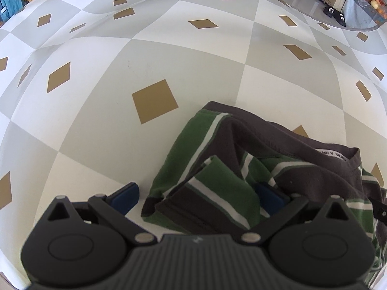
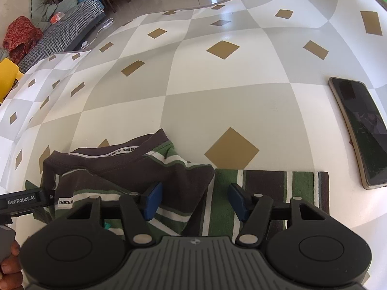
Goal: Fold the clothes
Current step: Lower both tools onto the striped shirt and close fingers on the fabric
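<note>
Spreading wide, the left fingers [image 1: 197, 194] straddle a folded sleeve of the shirt [image 1: 217, 169] without pinching it, one blue pad on bare table [image 1: 96, 125], the other against the cloth. The right fingers [image 2: 193, 201] also stand apart over the shirt [image 2: 135, 169], gripping nothing. It lies rumpled, green, brown and white striped, on the checked table [image 2: 217, 101]; a phone [image 2: 362, 133] rests well off to the right.
</note>
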Tool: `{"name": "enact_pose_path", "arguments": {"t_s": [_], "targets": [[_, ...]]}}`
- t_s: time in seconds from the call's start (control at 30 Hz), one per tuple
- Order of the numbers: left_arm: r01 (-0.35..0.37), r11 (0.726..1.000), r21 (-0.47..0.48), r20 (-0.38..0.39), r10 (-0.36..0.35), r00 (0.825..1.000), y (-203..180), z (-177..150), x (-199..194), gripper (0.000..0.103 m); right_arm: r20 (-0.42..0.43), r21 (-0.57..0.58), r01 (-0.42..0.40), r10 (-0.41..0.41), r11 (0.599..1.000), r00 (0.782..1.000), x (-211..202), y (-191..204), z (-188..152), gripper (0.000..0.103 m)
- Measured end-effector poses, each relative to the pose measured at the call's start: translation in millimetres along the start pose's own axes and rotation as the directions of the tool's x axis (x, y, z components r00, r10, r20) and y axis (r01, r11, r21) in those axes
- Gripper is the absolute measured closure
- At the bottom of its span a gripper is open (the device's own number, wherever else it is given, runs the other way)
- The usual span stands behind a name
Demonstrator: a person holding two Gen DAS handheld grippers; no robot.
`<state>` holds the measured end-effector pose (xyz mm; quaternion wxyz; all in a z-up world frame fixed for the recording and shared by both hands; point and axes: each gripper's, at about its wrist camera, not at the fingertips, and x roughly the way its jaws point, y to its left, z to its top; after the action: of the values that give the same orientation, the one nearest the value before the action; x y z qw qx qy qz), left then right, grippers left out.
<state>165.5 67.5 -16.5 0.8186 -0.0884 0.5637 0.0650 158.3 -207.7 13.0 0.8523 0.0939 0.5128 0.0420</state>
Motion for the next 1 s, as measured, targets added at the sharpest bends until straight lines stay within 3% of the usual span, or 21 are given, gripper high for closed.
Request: {"name": "enact_pose_path", "arguments": {"t_s": [0.1, 0.23, 0.33, 0.53, 0.73, 1.0], "targets": [[0.005, 1.000, -0.006, 0.013, -0.005, 1.000, -0.4, 0.7, -0.2, 0.002, 0.009, 0.005, -0.014, 0.013, 1.000, 1.000, 1.2, 0.9, 1.9, 0.062], [0.020, 1.000, 0.015, 0.040, -0.020, 0.999, -4.5, 2.6, -3.2, 0.015, 0.011, -0.018, -0.018, 0.018, 1.000, 1.000, 3.2, 4.3, 3.7, 0.083], [0.026, 1.000, 0.018, 0.048, -0.027, 0.998, -5.9, 4.6, -3.6, 0.018, 0.010, -0.035, -0.022, 0.023, 0.999, 1.000, 4.5, 6.5, 5.5, 0.090], [0.034, 0.999, 0.013, 0.069, -0.035, 0.997, -6.4, 11.2, -6.6, 0.032, 0.036, -0.062, -0.028, 0.030, 0.998, 0.999, 1.1, 9.6, 12.5, 0.095], [-0.002, 1.000, 0.025, 0.123, -0.001, 0.992, -9.4, 17.1, -14.4, 0.043, 0.092, -0.055, -0.050, 0.055, 0.997, 0.994, -9.7, 9.2, 24.1, 0.095], [-0.074, 0.997, 0.024, 0.173, 0.069, 0.983, -11.0, 28.0, -19.3, 0.043, 0.192, -0.044, -0.059, 0.067, 0.997, 0.979, -29.8, 8.2, 40.1, 0.095]]}}
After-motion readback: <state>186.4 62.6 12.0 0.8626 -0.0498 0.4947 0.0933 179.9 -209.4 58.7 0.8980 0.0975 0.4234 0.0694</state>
